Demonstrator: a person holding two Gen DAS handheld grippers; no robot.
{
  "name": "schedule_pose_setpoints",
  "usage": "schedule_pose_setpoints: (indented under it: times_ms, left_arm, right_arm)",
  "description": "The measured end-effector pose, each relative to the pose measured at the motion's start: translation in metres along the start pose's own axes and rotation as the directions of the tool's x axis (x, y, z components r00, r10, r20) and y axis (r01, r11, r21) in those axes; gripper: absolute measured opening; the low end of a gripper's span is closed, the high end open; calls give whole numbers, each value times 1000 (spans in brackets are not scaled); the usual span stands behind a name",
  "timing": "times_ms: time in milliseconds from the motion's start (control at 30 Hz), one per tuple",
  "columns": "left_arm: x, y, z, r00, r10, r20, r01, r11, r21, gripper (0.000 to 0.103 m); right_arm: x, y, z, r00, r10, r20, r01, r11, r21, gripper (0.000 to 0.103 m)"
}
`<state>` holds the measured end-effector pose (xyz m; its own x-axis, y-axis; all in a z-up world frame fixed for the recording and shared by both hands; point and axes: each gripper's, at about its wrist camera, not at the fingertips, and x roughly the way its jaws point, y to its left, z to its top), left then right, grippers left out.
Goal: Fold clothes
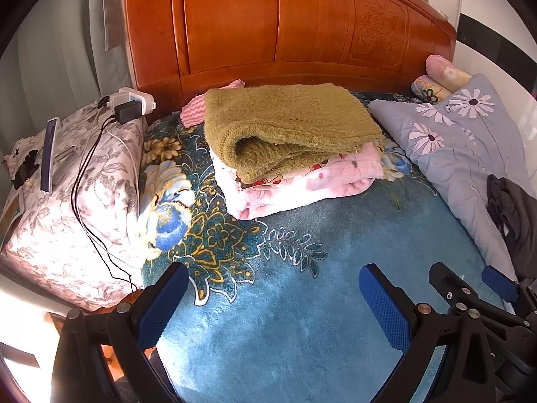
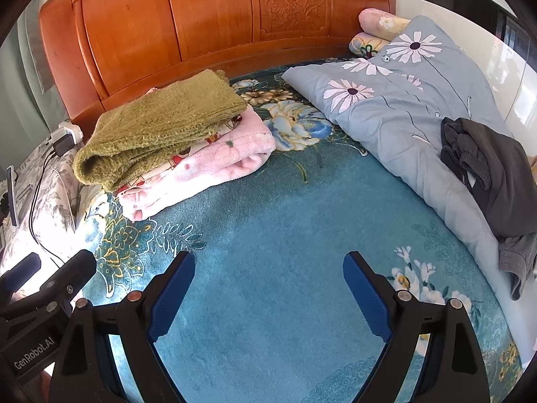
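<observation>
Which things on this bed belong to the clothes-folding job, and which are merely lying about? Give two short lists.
Belong to the job:
olive knit, folded on the stack
pink fleece, folded beneath it
dark garment, unfolded on the quilt
left gripper and right gripper, jaws open, empty

Lying about:
daisy quilt
phone
charger
headboard

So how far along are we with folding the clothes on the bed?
Done: an olive knit lies folded on top of a folded pink fleece, stacked near the headboard. In hand: nothing; the left gripper and right gripper are both open over bare blue bedspread. Left: the dark garments lie crumpled on the grey daisy quilt, unfolded.
</observation>
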<state>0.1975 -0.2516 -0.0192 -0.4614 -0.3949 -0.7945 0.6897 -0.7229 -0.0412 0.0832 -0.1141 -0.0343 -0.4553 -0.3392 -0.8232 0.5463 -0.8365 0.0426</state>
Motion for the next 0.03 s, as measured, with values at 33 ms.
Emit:
schedule_pose_setpoints:
  times_ms: [33]
  left_arm:
    - [1, 0, -1, 1000, 1, -2, -1, 1000, 1, 103]
  right_arm:
    - [1, 0, -1, 1000, 1, -7, -1, 1000, -1, 91]
